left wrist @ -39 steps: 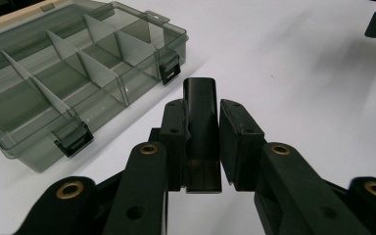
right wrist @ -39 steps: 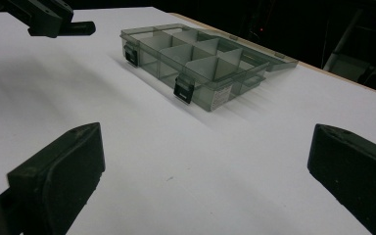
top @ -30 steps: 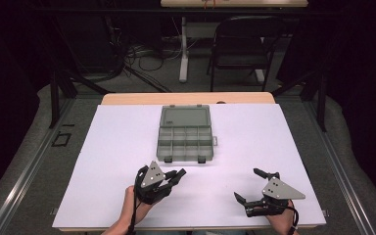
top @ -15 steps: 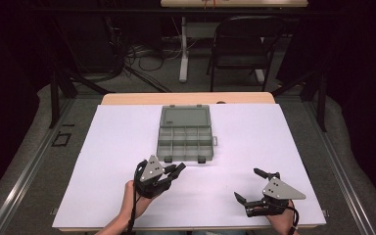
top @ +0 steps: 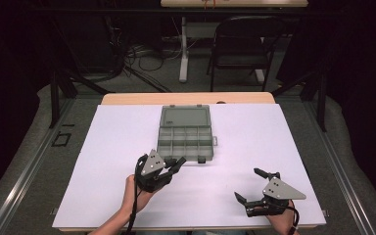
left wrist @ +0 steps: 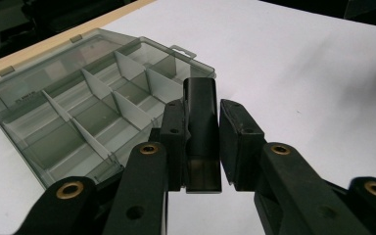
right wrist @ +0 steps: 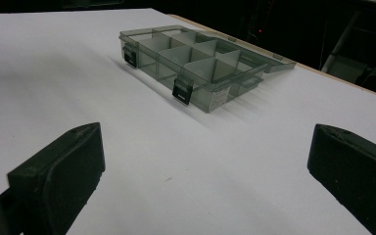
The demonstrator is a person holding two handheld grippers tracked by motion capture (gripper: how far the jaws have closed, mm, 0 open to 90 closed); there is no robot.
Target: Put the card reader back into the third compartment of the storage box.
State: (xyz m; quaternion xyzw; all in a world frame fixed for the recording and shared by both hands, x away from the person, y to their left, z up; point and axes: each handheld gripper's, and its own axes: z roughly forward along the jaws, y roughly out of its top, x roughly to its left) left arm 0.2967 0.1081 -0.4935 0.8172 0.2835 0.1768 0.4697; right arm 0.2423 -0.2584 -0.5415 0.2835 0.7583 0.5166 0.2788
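Now left gripper (left wrist: 201, 147) jaws clamp black latch (left wrist: 201, 112); right gripper (right wrist: 200, 171) jaws wide apart.

Lab-like room: cables (top: 142, 56) on the floor (dark), folding chair (top: 239, 46) behind table (top: 274, 132).

An open grey organizer box (top: 185, 133) lies mid-table; the left claw (top: 175, 164) hovers near its front edge.

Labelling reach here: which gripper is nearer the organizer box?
Left. The left gripper sits at the organizer box's near left corner, jaws around its latch; the right gripper sits well back, to its right.
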